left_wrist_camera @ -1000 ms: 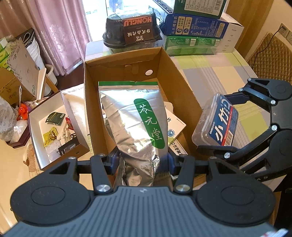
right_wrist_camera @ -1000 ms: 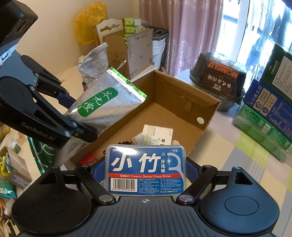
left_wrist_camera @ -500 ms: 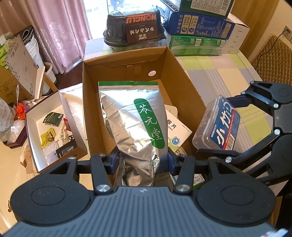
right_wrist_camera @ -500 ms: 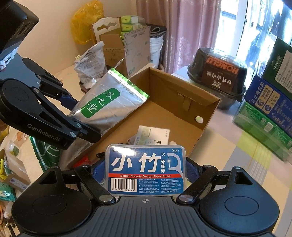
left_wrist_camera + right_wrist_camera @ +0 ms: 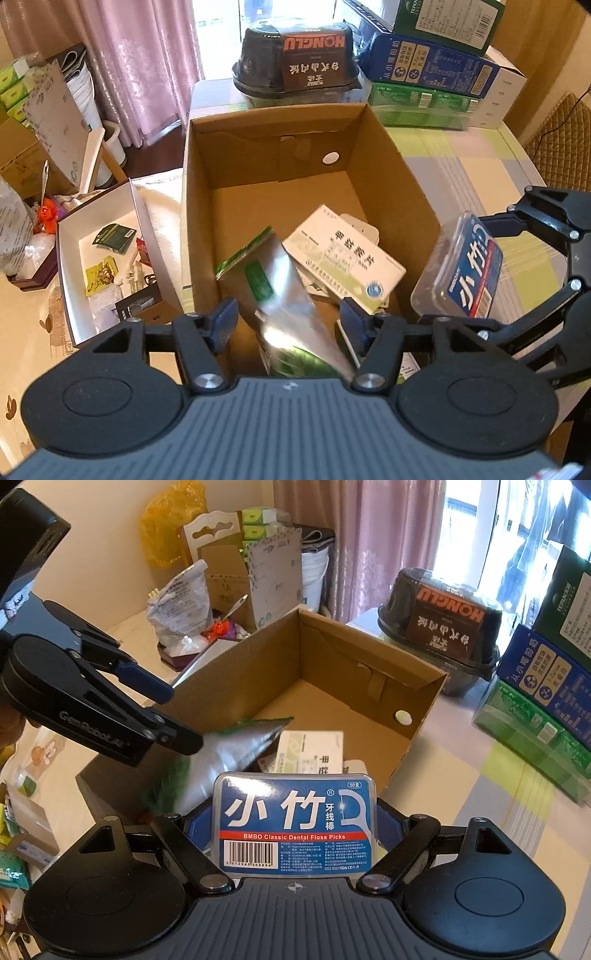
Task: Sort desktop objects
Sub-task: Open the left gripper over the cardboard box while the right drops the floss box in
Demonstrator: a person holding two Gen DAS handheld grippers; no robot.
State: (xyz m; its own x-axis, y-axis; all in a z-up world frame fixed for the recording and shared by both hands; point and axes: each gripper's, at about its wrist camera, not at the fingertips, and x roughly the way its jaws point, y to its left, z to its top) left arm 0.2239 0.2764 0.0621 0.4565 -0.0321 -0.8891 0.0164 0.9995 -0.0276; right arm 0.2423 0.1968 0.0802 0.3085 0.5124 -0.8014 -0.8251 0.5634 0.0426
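Dropping into cardboard box: foil pouch, blurred, soft and light, between spread jaws of L gripper. Right of box, R gripper is clamping floss-pick case by its sides; rigid, prob. slippery.

Black linkage grippers, blue fingers, silver screws.

Beyond the table, pink curtains hang by a bright window, with a yellow plastic bag against the cream wall.
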